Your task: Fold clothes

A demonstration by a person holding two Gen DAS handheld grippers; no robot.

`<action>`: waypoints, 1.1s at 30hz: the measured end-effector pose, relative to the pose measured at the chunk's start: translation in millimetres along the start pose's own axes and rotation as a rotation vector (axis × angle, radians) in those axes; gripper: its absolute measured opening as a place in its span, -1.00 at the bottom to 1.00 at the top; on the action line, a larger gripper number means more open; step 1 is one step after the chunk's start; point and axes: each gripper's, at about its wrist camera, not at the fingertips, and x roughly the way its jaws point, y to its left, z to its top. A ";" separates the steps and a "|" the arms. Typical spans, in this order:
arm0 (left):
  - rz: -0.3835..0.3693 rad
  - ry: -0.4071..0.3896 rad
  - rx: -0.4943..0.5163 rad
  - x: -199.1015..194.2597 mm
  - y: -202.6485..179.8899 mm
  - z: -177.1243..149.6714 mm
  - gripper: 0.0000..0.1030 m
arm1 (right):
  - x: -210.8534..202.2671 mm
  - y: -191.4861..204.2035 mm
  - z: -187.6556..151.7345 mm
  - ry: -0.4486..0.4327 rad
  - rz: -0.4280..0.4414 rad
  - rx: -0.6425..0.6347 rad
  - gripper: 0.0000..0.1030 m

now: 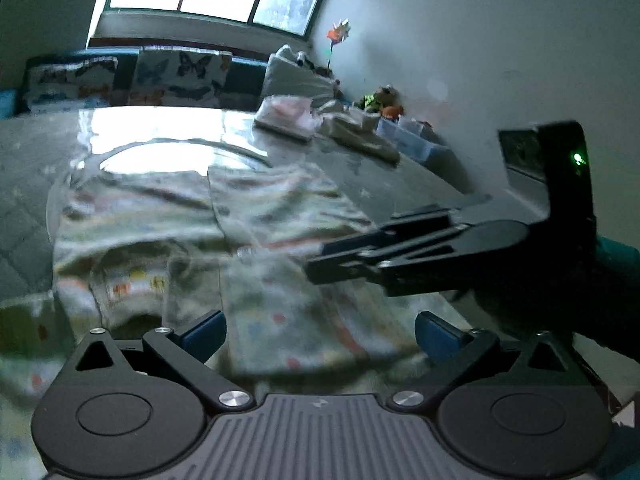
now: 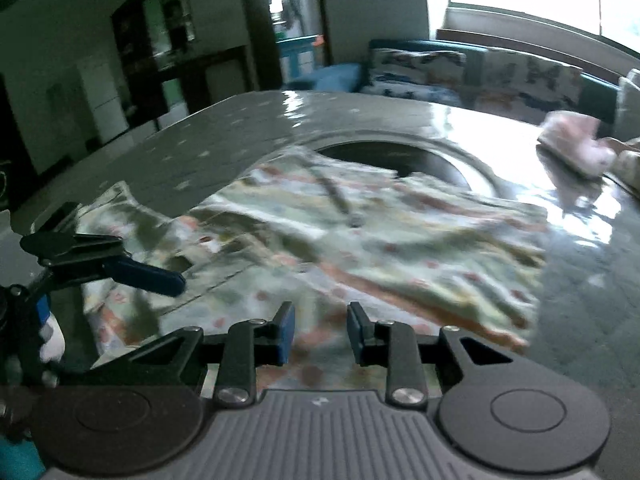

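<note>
On the table near both grippers lies the patterned garment, long axis running left-right. Right gripper hovers at its near edge, jaws narrowly apart, gripping nothing; left gripper gapes empty.

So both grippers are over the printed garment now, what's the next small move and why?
Probably lower the left gripper onto the garment's near edge. Its jaws stand wide with cloth only below, the right gripper grips nothing either, and the garment lies rumpled, unfolded.
</note>
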 end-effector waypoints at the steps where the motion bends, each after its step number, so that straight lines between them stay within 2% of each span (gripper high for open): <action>1: 0.006 0.010 -0.009 -0.6 1.4 -3.0 0.98 | 3.9 4.5 -0.4 0.007 0.013 -0.014 -0.42; 4: 0.029 0.014 -0.032 -9.8 7.1 -10.0 0.98 | 9.8 16.6 -3.6 0.028 0.025 -0.065 -0.29; 7: 0.059 -0.019 -0.075 -29.6 17.6 -13.2 0.99 | 4.0 26.8 -5.9 0.031 0.031 -0.114 -0.29; 9: 0.106 -0.045 -0.116 -43.3 27.4 -14.9 0.99 | -2.3 31.4 -7.2 0.026 0.047 -0.122 -0.27; 13: 0.255 -0.100 -0.230 -72.0 55.6 -19.2 0.98 | -5.9 37.4 -16.2 0.047 0.067 -0.143 -0.12; 20: 0.579 -0.208 -0.407 -118.5 110.7 -27.7 0.91 | -9.6 29.3 -19.1 0.040 0.060 -0.086 -0.05; 24: 0.747 -0.241 -0.495 -133.7 136.2 -31.7 0.60 | -8.7 29.0 -20.6 0.041 0.059 -0.077 -0.01; 25: 0.774 -0.249 -0.520 -137.8 142.4 -33.0 0.50 | -8.3 29.2 -20.8 0.040 0.060 -0.074 -0.01; 28: 0.848 -0.262 -0.571 -143.1 156.1 -34.3 0.39 | -6.7 30.0 -20.4 0.037 0.060 -0.070 0.00; 33: 0.920 -0.270 -0.634 -146.5 170.8 -38.8 0.39 | -6.5 29.6 -20.1 0.037 0.060 -0.065 0.00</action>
